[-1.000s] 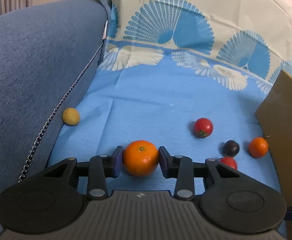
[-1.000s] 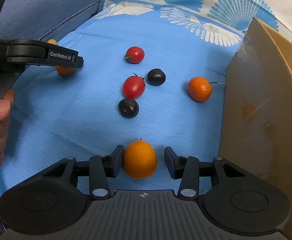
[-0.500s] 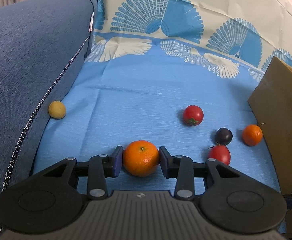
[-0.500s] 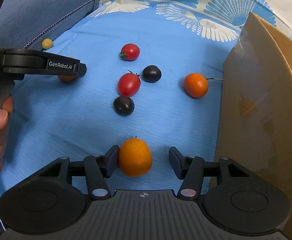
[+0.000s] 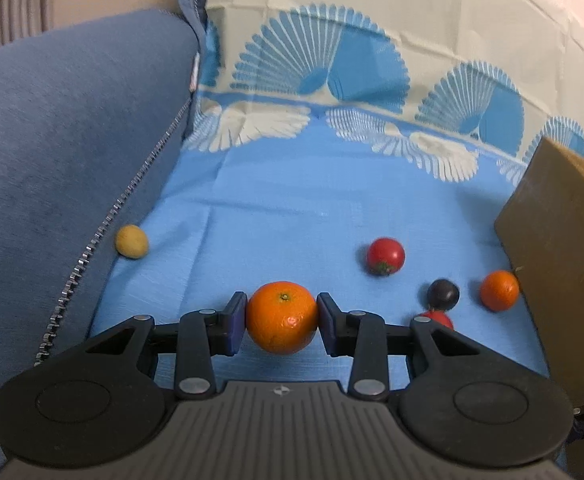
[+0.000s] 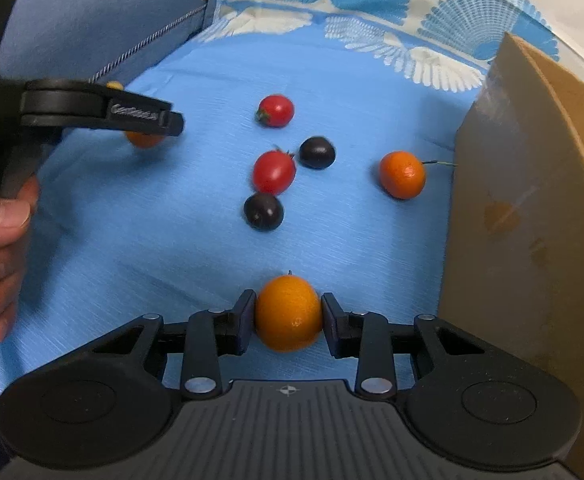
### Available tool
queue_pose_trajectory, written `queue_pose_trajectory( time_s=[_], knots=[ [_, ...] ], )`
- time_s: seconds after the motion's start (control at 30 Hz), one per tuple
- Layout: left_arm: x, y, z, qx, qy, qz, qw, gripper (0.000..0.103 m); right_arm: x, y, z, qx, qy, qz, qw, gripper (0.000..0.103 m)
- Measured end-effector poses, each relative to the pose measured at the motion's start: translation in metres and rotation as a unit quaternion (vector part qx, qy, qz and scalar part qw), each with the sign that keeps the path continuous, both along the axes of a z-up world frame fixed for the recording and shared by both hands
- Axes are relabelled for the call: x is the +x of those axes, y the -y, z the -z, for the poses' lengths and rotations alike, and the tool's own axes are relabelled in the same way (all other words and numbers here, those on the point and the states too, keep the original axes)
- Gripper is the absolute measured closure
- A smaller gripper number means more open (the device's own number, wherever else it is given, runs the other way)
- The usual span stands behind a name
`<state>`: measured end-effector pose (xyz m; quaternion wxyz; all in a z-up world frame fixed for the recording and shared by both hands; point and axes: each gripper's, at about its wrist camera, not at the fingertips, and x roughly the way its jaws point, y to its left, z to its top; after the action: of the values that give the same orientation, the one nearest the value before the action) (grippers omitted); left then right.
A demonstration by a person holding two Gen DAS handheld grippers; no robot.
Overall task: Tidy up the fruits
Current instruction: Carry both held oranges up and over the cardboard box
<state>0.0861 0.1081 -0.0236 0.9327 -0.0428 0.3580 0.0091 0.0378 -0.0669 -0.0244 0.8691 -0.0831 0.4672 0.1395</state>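
Left gripper (image 5: pixel 281 323): jaws are clamping a mandarin (image 5: pixel 282 317) from both sides, its stem dimple facing up, held over the blue cloth (image 5: pixel 292 208) near the cloth's left side. Right gripper (image 6: pixel 288 322): jaws have just been closing and are now pressing both sides of a second, plainer orange fruit (image 6: pixel 288 312), just beside the cardboard box (image 6: pixel 532 220) standing along the right. Items lying loose on the cloth, right wrist view: one round red tomato (image 6: pixel 276 110) farthest back; one longer red tomato (image 6: pixel 274 171) touching a dark plum-like fruit (image 6: pixel 317 153) at its upper right; another dark fruit (image 6: pixel 263 211) just below the long tomato; one small orange citrus (image 6: pixel 402 174) with a thin stem reaching toward the box wall. One small yellow fruit (image 5: pixel 131 241) is sitting against the blue cushion (image 5: pixel 60 152) at the cloth's left edge. A person's hand (image 6: pixel 0 236) is gripping the left gripper's handle.
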Motion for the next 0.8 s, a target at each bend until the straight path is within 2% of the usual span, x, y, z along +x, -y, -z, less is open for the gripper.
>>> queue_pose_trajectory(
  time_s=[0.23,0.43,0.57,0.67,0.8],
  knots=[
    [-0.028,-0.007,-0.030,-0.027,0.050,-0.028,0.9980,0.061,-0.014,0.015,-0.025,0.039,0.049,0.011,0.998,0.067],
    [-0.066,0.005,-0.068,-0.048,0.100,-0.012,0.9938,0.061,-0.035,0.041,-0.057,0.068,0.105,0.027,0.992,0.067],
    [-0.087,0.019,-0.089,-0.043,0.121,0.008,0.9916,0.061,-0.055,0.066,-0.084,0.096,0.161,0.038,0.982,0.067],
    [-0.099,0.032,-0.103,-0.032,0.141,0.029,0.9891,0.061,-0.072,0.087,-0.103,0.097,0.214,0.048,0.971,0.067],
    [-0.109,0.045,-0.122,-0.030,0.165,0.051,0.9846,0.061,-0.083,0.125,-0.127,0.106,0.259,0.075,0.957,0.067]
  ],
)
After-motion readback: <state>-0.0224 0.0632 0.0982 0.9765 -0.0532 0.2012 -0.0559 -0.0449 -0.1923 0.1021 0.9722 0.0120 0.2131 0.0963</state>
